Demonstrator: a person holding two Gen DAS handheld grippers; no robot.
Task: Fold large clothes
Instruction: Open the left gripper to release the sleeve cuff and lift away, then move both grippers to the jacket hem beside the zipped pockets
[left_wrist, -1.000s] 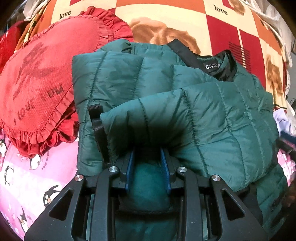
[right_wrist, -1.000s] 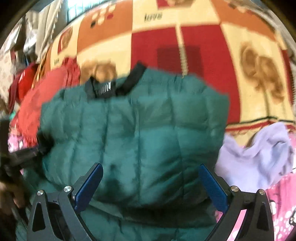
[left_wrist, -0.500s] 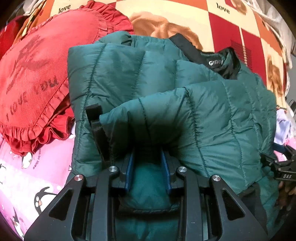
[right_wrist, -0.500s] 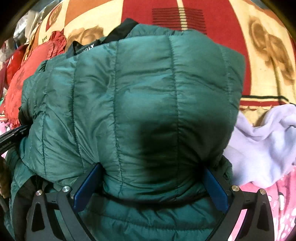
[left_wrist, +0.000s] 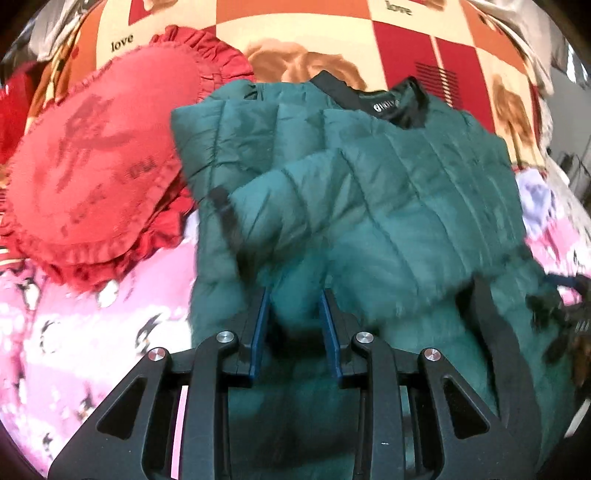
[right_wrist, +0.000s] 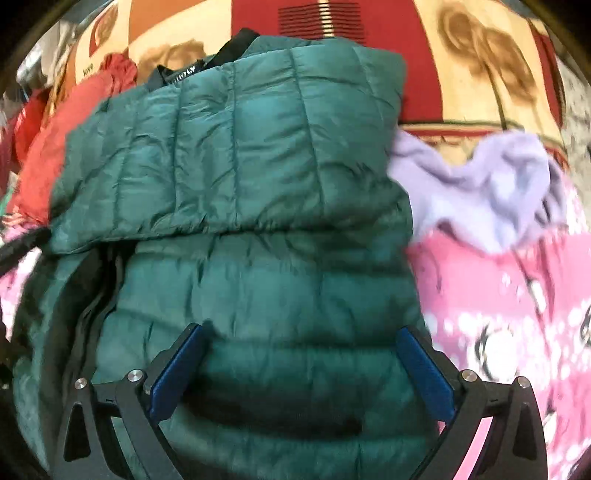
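- The green puffer jacket (left_wrist: 388, 192) is lying on the bed, partly folded: one quilted layer is doubled over the lower body, its folded edge running across the right wrist view (right_wrist: 229, 229).
- Its black collar (left_wrist: 399, 107) with a white label is sitting at the far end, pointing away from you.
- A black strip, likely the zipper edge (right_wrist: 92, 295), is showing along the jacket's left side in the right wrist view.
- Your left tool (left_wrist: 295, 317) is pinching a bunch of green fabric, its blue pads narrowed in on the jacket's near edge.
- Your right tool (right_wrist: 299, 358) is standing spread wide, pads resting against the puffy lower panel, gripping nothing.
- A red heart-shaped frilled cushion (left_wrist: 96, 173) is sitting just left of the jacket, touching its shoulder area.
- A lilac fleece garment (right_wrist: 480, 184) is lying crumpled just right of the jacket.
- A pink penguin-print sheet (left_wrist: 92, 332) is covering the near bed surface on both sides.
- Beyond it, a checked red, orange and cream blanket (left_wrist: 369, 33) printed "love" is spreading under the collar end.
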